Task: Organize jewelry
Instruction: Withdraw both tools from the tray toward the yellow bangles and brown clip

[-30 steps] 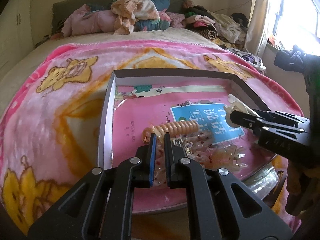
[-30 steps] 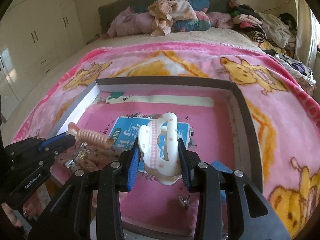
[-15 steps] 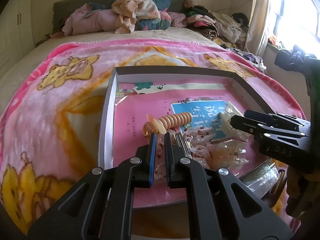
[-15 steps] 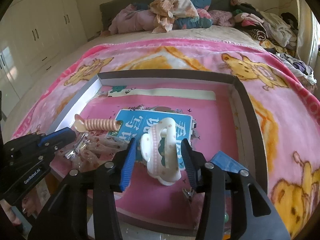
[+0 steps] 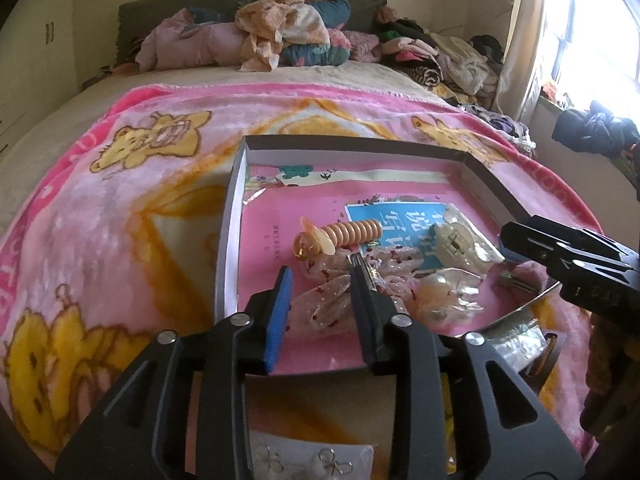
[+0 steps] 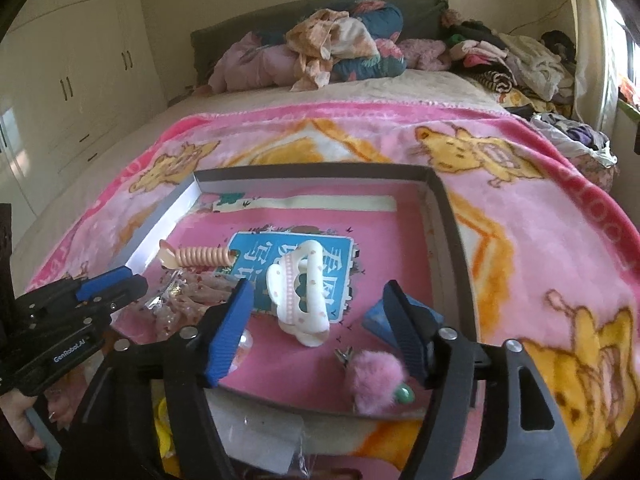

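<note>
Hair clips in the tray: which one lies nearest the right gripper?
The white dotted claw clip, lying just ahead of the opening right gripper; the peach spiral clip lies further left.

- Pink cartoon-bear blanket (image 6: 520,216) spread across the bed (image 6: 400,84), filling the middle of both views.
- Heap of crumpled clothes (image 6: 344,48) up at twelve o'clock against the dark headboard (image 6: 248,28).
- More clothes (image 6: 520,60) piled at two o'clock.
- White wardrobe doors (image 6: 72,64) at ten o'clock.
- Bright window (image 5: 592,28) at two o'clock in the left view, dark cloth (image 5: 596,132) bunched on its sill.
</note>
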